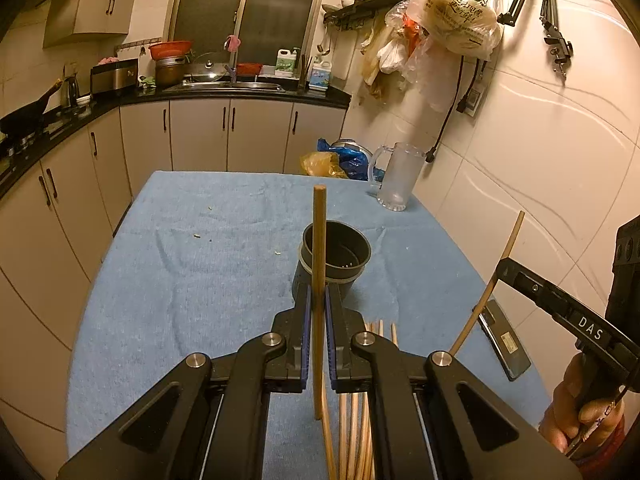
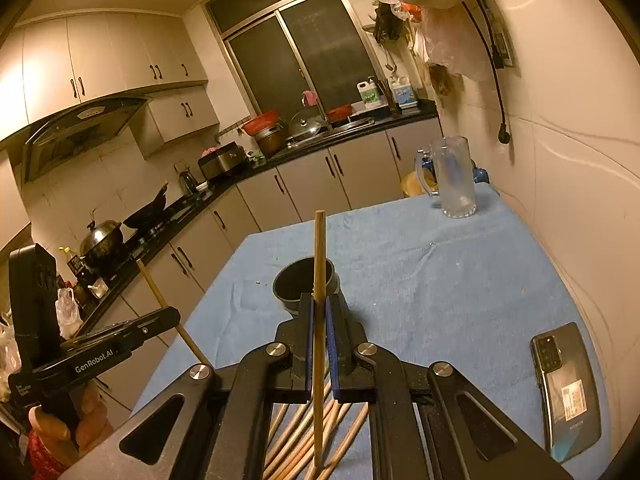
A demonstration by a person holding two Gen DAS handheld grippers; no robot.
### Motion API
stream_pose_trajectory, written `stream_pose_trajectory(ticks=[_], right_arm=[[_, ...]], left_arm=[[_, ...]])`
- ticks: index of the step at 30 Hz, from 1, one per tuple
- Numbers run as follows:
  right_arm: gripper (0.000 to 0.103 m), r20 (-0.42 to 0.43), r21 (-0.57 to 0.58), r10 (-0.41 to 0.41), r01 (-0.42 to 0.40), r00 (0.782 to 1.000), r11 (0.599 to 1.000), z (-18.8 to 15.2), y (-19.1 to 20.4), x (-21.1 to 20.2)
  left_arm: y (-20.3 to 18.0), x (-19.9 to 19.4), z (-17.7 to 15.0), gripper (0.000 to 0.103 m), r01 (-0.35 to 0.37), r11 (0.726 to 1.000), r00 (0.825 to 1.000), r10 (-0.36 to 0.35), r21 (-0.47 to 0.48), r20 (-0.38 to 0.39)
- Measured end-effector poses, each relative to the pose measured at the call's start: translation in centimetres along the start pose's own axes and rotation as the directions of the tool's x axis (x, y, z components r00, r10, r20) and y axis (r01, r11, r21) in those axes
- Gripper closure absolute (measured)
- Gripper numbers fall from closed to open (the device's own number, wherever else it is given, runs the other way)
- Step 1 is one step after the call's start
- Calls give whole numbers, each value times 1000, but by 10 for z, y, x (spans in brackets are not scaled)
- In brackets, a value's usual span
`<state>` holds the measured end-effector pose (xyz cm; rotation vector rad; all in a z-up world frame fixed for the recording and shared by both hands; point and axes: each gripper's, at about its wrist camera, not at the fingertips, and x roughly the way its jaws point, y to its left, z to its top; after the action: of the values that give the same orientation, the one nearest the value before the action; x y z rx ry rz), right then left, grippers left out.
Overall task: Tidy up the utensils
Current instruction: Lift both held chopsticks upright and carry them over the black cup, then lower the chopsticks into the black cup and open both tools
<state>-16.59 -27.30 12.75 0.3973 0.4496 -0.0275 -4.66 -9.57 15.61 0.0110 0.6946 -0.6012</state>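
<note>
Holding one thin wooden chopstick (image 1: 319, 248) upright in my left gripper (image 1: 319, 312) and another (image 2: 319, 280) in my right gripper (image 2: 319, 320), both clamped, I risk missing the round black plastic holder (image 1: 336, 252) ahead or tipping it. More chopsticks (image 2: 304, 440) lie below on the blue towel-covered table (image 1: 180, 280) in a dim kitchen.

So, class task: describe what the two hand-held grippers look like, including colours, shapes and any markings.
Both are matt black. The left hand-held gripper has angular linkage arms with round silver pivot bolts and blue finger pads. The right hand-held gripper is built the same; its side reads "DAS" in white, the left one's "GenRobot.AI". No cables show. Something red shows at each wrist.
</note>
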Motion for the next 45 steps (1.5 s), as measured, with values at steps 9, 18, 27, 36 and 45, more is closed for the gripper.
stream_pose_trajectory(ticks=[9,18,27,36,45], right_arm=[[97,9,14,10,-10,1000,1000,6,-4,2],[97,30,28,22,-23,999,999,22,-5,1],[97,70,48,28,-31,997,998,56,-5,0],[97,115,111,35,-48,993,993,100,-10,11],[97,170,150,0,-26,986,988,132,-6,38]], left_arm=[[-2,0,7,97,4,1000,1000,-4,-4,9],[-4,-3,22,97,9,1000,1000,-9,1,29],[-7,-20,61,97,34,999,996,-34,7,77],[-2,-25,107,97,47,999,991,-45,-14,129],[10,1,136,97,66,994,984,-51,-81,173]])
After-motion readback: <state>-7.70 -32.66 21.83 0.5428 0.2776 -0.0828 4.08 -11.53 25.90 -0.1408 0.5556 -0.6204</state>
